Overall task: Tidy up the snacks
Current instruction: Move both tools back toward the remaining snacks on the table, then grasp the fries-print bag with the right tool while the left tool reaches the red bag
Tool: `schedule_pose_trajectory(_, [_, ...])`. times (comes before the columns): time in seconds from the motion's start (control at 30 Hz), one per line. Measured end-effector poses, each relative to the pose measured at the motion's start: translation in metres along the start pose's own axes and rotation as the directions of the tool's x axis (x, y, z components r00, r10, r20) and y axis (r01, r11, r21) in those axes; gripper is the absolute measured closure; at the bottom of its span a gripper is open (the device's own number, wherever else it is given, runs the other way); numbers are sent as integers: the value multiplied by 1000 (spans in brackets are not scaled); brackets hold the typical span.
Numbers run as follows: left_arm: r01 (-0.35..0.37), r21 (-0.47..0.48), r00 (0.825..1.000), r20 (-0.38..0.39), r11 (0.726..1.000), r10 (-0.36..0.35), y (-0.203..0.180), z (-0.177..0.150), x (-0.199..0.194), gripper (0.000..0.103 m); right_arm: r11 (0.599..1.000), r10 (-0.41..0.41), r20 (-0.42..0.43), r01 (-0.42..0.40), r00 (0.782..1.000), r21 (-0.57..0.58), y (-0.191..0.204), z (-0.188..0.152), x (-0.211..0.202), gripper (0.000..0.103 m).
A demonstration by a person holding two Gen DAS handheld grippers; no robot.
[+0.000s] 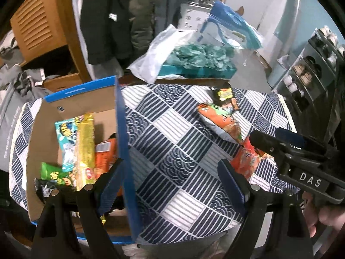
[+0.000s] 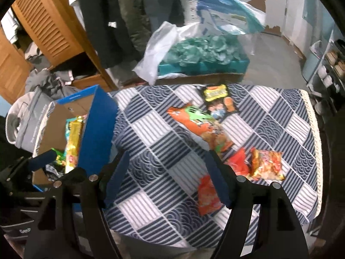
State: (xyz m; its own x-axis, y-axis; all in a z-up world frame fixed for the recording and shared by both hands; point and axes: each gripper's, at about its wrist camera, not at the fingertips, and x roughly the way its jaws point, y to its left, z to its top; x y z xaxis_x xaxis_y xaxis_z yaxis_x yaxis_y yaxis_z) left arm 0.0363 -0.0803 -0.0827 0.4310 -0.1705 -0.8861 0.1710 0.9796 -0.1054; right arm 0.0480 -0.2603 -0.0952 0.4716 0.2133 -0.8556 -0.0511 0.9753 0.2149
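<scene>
Right wrist view – right gripper (image 2: pixel 167 179) angled down, jaws apart.

A cardboard box (image 1: pixel 71 108) stands at the left end of the desk (image 1: pixel 172 133) with several snack packets (image 1: pixel 85 149) lying inside it, one tall flap (image 1: pixel 123 142) rising along its right side. To the right of the box, loose snack bags (image 2: pixel 194 123) lie scattered across the cloth-covered desk, two toward the far edge and three smaller ones (image 2: pixel 266 165) nearer the front right. Behind the desk sits a tray (image 2: pixel 202 65) heaped with crumpled wrap, a wardrobe (image 2: pixel 49 28) stands back left, and a shelf rack (image 1: pixel 310 69) stands at the right.
</scene>
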Motion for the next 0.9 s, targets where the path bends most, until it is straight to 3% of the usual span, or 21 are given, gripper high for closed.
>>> schedule_pose_trajectory(0.3, [-8,72,1000,-13,997,9,-40,8,16,16,997,-47,-8,48,999,62,-49,-9,-1,29])
schedule_pose_trajectory(0.53, [-10,135,1000,-19,991,13,-74,15,36,16,983,-138,-42,142,990,114,-98,-20,10,27])
schedule_pose_trajectory(0.9, [22,147,997,-76,989,-11,-107,30,86,16,964,-208,-100,221,973,148,-147,-27,32,26])
